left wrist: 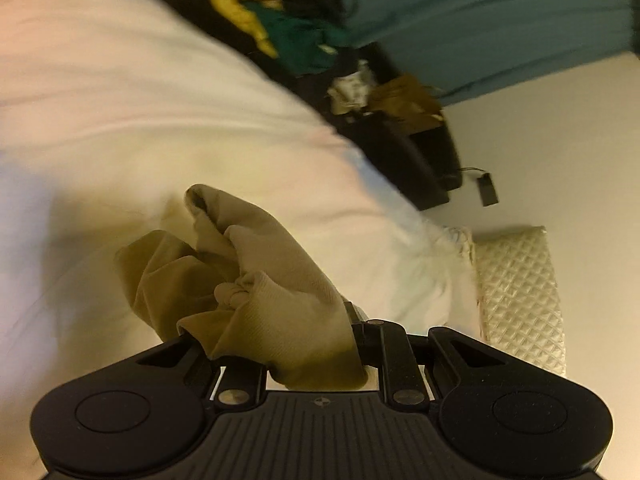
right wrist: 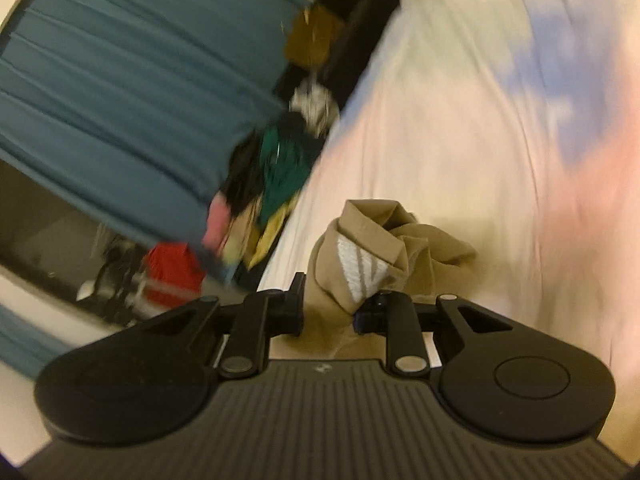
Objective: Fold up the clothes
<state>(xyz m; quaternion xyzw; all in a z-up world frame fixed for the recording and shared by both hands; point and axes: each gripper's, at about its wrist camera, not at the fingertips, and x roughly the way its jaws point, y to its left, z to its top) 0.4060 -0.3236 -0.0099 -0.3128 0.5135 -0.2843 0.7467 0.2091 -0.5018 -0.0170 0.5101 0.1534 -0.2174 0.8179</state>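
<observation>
A tan garment [left wrist: 248,280] hangs bunched over a white bed sheet [left wrist: 120,120]. My left gripper [left wrist: 280,344] is shut on a ribbed part of it; the cloth covers the fingers. In the right wrist view the same tan garment [right wrist: 380,248] shows a white striped logo. My right gripper [right wrist: 328,312] is shut on it, with cloth bunched between the black fingers [right wrist: 294,304]. Both views are tilted and blurred.
An open black suitcase [left wrist: 400,152] with mixed clothes [left wrist: 296,40] lies beside the bed, also in the right wrist view [right wrist: 360,20]. Teal curtains [right wrist: 120,80] hang behind it. A quilted white pillow [left wrist: 520,280] lies at the bed's end. A red object [right wrist: 172,272] stands near the window.
</observation>
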